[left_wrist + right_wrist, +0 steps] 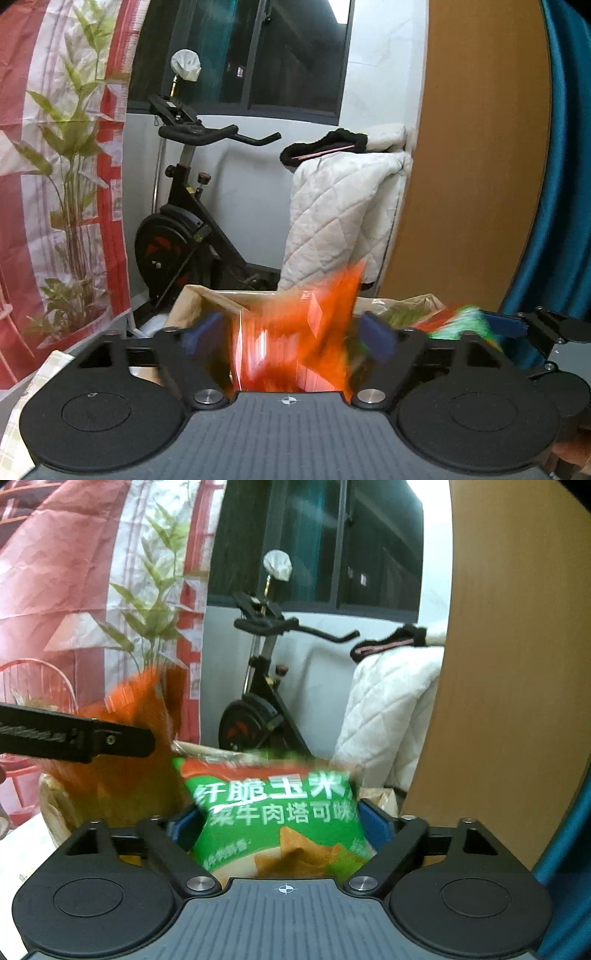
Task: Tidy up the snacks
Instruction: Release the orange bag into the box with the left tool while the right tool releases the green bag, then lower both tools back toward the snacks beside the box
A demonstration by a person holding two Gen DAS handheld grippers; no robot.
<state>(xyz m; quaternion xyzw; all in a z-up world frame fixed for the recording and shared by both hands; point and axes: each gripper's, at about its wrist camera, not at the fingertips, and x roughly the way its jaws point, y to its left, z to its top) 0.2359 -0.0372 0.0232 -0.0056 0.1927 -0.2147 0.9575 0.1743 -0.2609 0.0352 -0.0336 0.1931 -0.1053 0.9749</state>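
Left gripper: jaws wide apart, orange snack bag between them at frame centre, blurred; can't tell if the pads press on it. Right gripper: jaws spread wide, green corn chip bag sits between the blue pads, lower centre; contact on either side unclear. Both bags are over the brown paper bag just behind. My read: air-filled foil pouches, very light, soft, slick film, chips crush easily. Best hold is the flat sealed top or side seam, light squeeze, not the puffed belly.
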